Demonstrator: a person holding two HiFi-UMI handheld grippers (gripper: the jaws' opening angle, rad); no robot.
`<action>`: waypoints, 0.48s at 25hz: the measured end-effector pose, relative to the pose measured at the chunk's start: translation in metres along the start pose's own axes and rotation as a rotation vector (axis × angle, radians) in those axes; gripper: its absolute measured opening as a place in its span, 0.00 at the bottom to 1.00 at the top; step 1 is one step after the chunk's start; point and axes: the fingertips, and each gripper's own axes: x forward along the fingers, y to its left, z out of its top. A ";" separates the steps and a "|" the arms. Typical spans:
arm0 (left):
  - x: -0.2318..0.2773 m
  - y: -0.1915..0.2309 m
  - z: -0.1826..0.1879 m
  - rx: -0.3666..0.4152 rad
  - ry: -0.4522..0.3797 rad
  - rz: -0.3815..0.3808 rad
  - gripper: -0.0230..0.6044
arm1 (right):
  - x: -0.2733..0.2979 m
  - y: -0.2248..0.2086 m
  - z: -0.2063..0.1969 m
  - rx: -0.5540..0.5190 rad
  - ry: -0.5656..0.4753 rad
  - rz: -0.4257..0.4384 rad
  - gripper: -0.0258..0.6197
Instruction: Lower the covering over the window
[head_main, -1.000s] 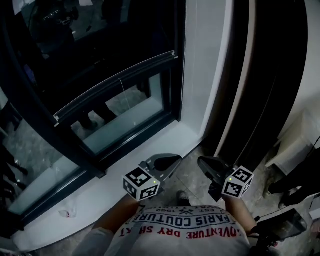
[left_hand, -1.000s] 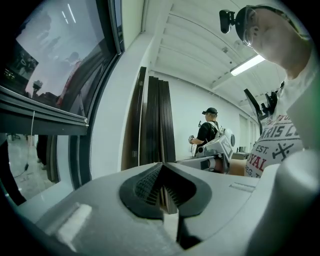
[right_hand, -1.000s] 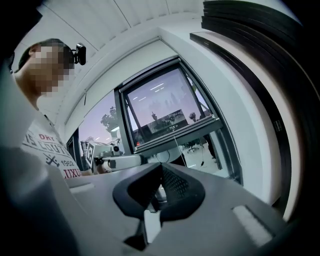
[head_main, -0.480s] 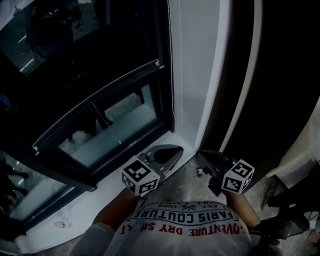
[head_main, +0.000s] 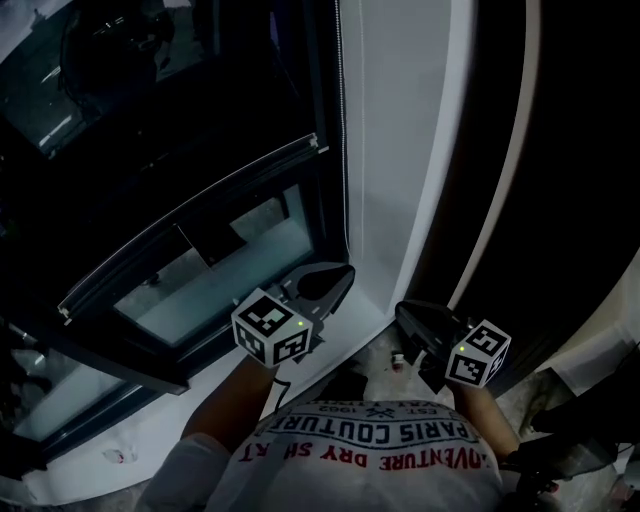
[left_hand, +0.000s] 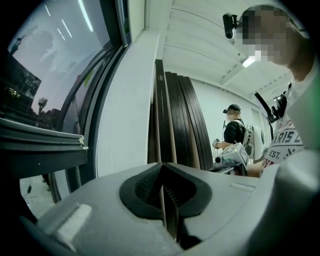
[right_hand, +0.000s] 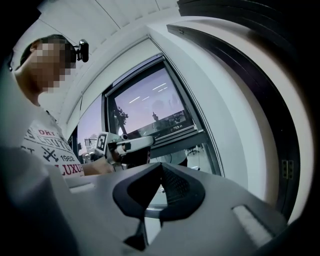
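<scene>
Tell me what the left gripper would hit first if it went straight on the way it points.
The left gripper aims where the white wall pier meets the dark stacked panels; probably the panels' near edge comes first, though depth is unclear.

Your left gripper (head_main: 343, 272) and right gripper (head_main: 403, 313) are grey, black inside the jaws, each with a cube (head_main: 270, 328) of black-and-white square markers. The window frame (head_main: 322, 200) is black beside a white wall (head_main: 400, 150). Your shirt (head_main: 370, 465) is white with red and dark lettering.
</scene>
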 end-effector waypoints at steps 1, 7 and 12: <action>0.005 0.009 0.004 0.003 -0.007 0.005 0.04 | 0.004 -0.004 0.002 -0.003 0.000 0.002 0.04; 0.043 0.068 0.018 0.008 -0.009 0.030 0.09 | 0.032 -0.038 0.022 -0.025 0.004 0.016 0.04; 0.078 0.123 0.030 0.034 0.008 0.080 0.17 | 0.052 -0.065 0.042 -0.026 -0.008 0.016 0.04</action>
